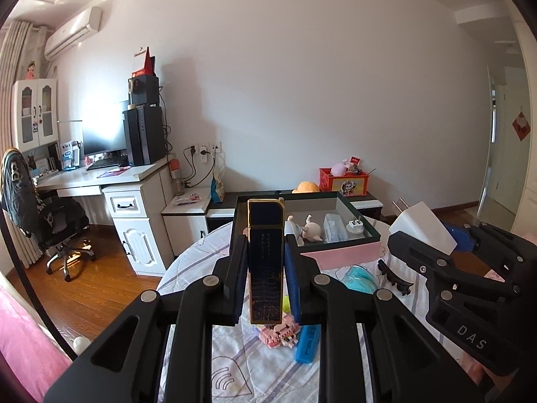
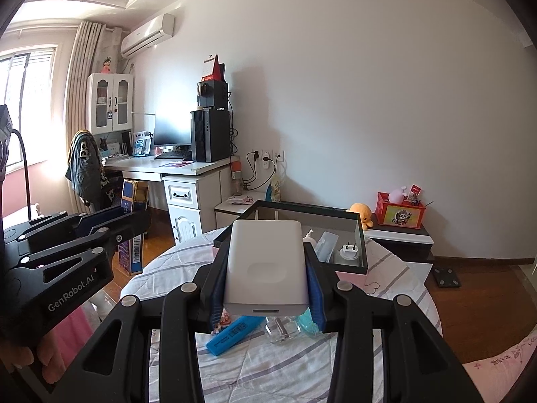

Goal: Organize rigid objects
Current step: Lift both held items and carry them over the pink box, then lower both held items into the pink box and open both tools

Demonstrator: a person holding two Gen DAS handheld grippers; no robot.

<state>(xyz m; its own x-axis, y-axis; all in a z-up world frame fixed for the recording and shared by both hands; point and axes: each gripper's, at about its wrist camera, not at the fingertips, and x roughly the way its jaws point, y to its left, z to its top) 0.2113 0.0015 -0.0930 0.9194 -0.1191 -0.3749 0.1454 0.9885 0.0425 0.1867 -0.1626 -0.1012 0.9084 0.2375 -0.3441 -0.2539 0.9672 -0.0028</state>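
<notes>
My left gripper [image 1: 265, 262] is matt black plastic with dull metal pins, and its blue pads look ribbed; it clamps a narrow box [image 1: 265, 262] of glossy dark-blue card edged in shiny gold. My right gripper [image 2: 266, 268] is the same matt plastic, closed on a white charger [image 2: 266, 262] of smooth satin plastic with 2 bright metal prongs. The table [image 2: 261, 369] under them wears soft quilted cloth, white with faint stripes. The tray [image 2: 364, 252] has matt dark walls. The blue marker [image 2: 231, 334] is smooth plastic. The floor [image 1: 87, 288] is polished wood.
</notes>
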